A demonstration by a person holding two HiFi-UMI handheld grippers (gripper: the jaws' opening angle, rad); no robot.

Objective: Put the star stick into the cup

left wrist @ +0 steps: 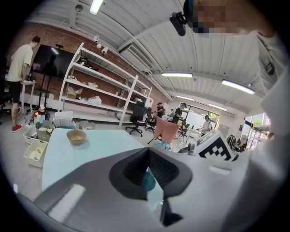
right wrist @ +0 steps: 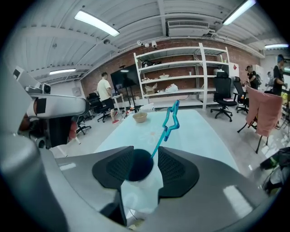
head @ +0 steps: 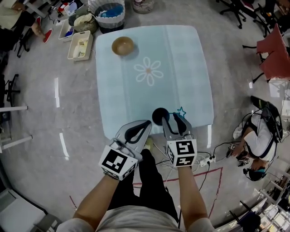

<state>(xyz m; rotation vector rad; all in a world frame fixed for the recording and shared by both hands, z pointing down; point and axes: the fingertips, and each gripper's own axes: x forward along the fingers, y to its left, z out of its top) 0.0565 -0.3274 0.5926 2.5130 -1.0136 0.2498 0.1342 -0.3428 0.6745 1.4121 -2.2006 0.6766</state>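
Observation:
A dark-rimmed cup (head: 160, 116) stands near the front edge of the pale blue table (head: 190, 68). The blue star stick (head: 181, 111) rests in it and leans right. In the right gripper view the cup (right wrist: 136, 167) shows in the gap below my right gripper (right wrist: 145, 149). The jaws stand a little apart. The star stick (right wrist: 171, 118) rises past the right pad, and neither pad pinches it. In the head view my right gripper (head: 176, 116) hovers just right of the cup. My left gripper (head: 147, 122) is shut and empty just left of it, and the cup (left wrist: 147, 181) peeks through behind its pads.
A wooden bowl (head: 123, 45) sits at the table's far left corner. Baskets (head: 108, 13) and trays (head: 80, 44) stand on the floor beyond it. A seated person (head: 259, 136) and cables (head: 204, 158) are at the right, with a red chair (head: 275, 54) further back.

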